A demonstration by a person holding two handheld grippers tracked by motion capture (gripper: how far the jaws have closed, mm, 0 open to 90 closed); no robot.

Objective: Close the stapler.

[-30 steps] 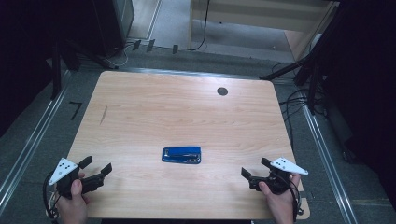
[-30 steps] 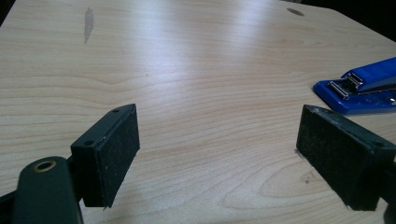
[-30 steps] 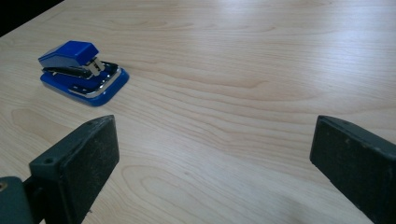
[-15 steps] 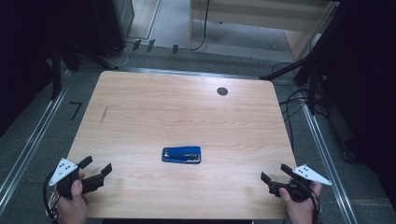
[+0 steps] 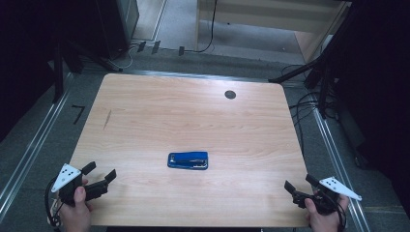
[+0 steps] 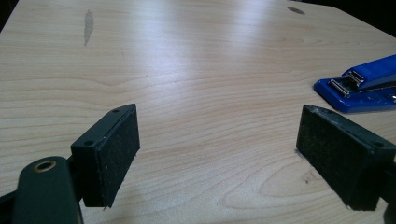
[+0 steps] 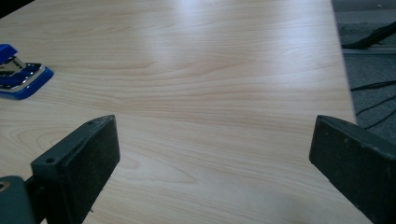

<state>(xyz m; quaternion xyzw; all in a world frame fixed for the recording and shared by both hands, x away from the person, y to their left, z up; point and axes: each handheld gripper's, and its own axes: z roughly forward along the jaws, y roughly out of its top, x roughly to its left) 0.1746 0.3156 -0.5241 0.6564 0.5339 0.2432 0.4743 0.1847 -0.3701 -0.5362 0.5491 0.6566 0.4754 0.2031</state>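
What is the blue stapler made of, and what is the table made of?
The stapler looks like glossy blue plastic or painted metal; I cannot tell which. Its front strip shines silver, so that part is probably bare metal. The table looks like pale wood or a wood-print laminate: grain lines run across it, and its smooth top reflects light softly.

- My high view is dim, with dark surroundings around the table [image 5: 193,121].
- Pale glare streaks the tabletop; I see the near jaws soft-focused.
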